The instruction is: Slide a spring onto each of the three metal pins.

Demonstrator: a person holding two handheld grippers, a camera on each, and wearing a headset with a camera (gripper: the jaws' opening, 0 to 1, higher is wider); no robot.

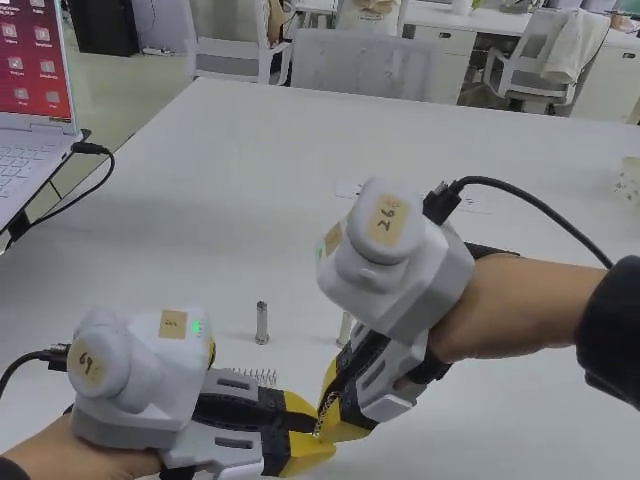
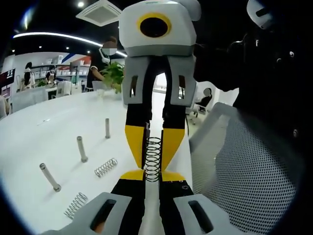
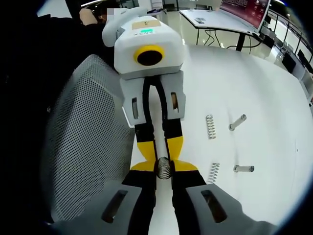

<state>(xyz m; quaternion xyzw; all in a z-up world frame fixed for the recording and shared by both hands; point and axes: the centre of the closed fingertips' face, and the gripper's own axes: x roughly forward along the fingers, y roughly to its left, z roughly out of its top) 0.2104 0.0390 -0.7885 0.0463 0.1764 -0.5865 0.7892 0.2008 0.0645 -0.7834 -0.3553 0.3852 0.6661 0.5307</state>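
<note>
- Yellow-tipped, the left tongs (image 2: 152,179) and the right tongs (image 3: 164,176) meet tip to tip at the near edge of the white surface (image 1: 300,180), low in the head view.
- The held spring (image 2: 153,157) sits between them. In the left gripper view the right tongs' yellow fingers (image 2: 135,142) press it from both sides, clenched on it.
- Its lower end rests at the left tongs' tips, whose gap is about the spring's width. I cannot tell whether they pinch it.
- The right gripper view shows the held spring short, nearly end-on, at that gripper's own tips.
- A grey mesh chair (image 2: 244,161) stands just off the surface edge beside the tongs and shows in both gripper views, so there is little room on that side.
- In the head view a loose spring (image 1: 250,377) lies flat just beyond the left tongs, and a bare upright pin (image 1: 262,322) stands a little farther on.
- The left gripper view shows three pins upright in a row, apart from each other and all bare: near (image 2: 50,177), middle (image 2: 81,149) and far (image 2: 107,128). Two loose springs lie beside them (image 2: 76,204) (image 2: 105,167).
- The right gripper view shows two pins (image 3: 243,169) (image 3: 237,122), each with a loose spring just beside it (image 3: 214,172) (image 3: 210,126).
- Past the pins the surface runs wide and bare to its far edge.
- A laptop (image 1: 30,80) with a black cable (image 1: 60,195) sits at the far left, and office chairs (image 1: 365,60) stand beyond the far edge.
</note>
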